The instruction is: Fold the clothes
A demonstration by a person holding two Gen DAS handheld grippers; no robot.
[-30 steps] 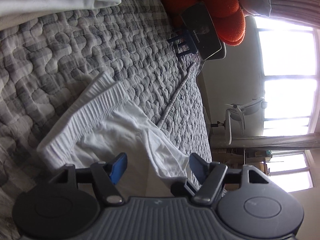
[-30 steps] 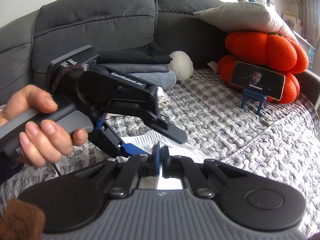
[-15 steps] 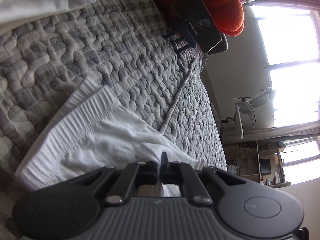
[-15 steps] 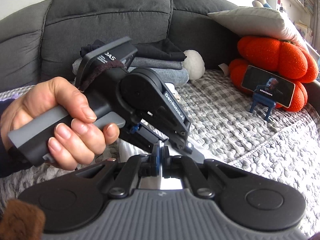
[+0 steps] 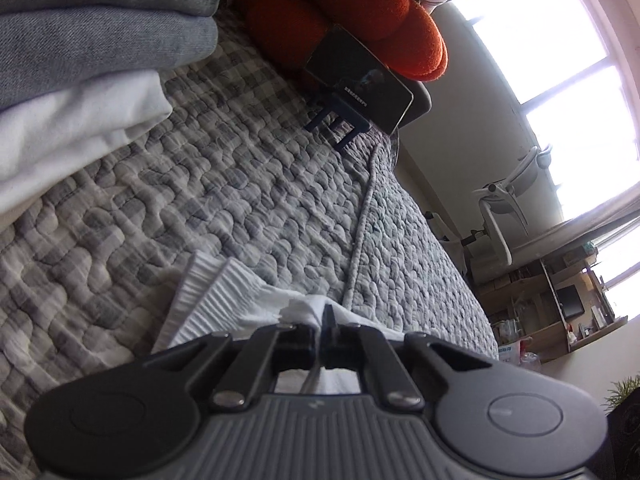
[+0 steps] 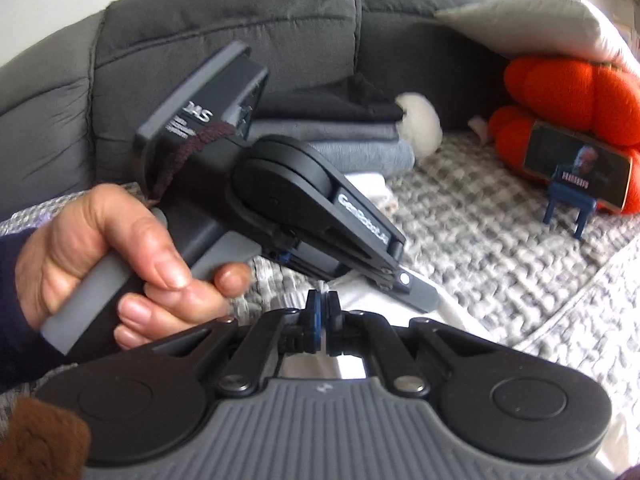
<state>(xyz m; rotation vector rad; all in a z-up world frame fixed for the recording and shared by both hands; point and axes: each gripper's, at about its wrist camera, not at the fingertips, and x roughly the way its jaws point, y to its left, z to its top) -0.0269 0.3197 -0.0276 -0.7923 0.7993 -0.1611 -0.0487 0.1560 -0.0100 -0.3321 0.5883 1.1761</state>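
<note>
**Inspector:** Surface first. What covers the seat?

**Assistant:** Quilted grey-and-white checked cover (image 5: 248, 184), spread over a dark grey sofa (image 6: 224, 40). Using the phone (image 6: 576, 168) as landmark: it leans on a small blue stand (image 6: 568, 212), with an orange pumpkin-shaped cushion (image 6: 572, 92) touching it from behind and a pale pillow (image 6: 532, 28) lying on top of that cushion.

**Inspector:** The room?

**Assistant:** Beyond the phone, in the left wrist view, bright windows (image 5: 552, 40), a white office chair (image 5: 508, 208) and cluttered shelving (image 5: 560, 304).

**Inspector:** Containers?

**Assistant:** I can make out nothing of that kind. Folded clothes (image 6: 352, 136) sit stacked well to the left of the phone, against the sofa back, dark on top, grey below, white at the bottom.

**Inspector:** The garment being worked?

**Assistant:** White garment (image 5: 224, 300) with a ribbed waistband, lying on the cover nearer the cameras than the phone.

**Inspector:** Grippers?

**Assistant:** Left gripper (image 5: 323, 334), held in a hand (image 6: 120, 264), is pinched tight on a bunched fold of that garment. Right gripper (image 6: 321, 312) is likewise closed, white cloth showing directly beneath its tips; the fabric appears caught between them.
</note>
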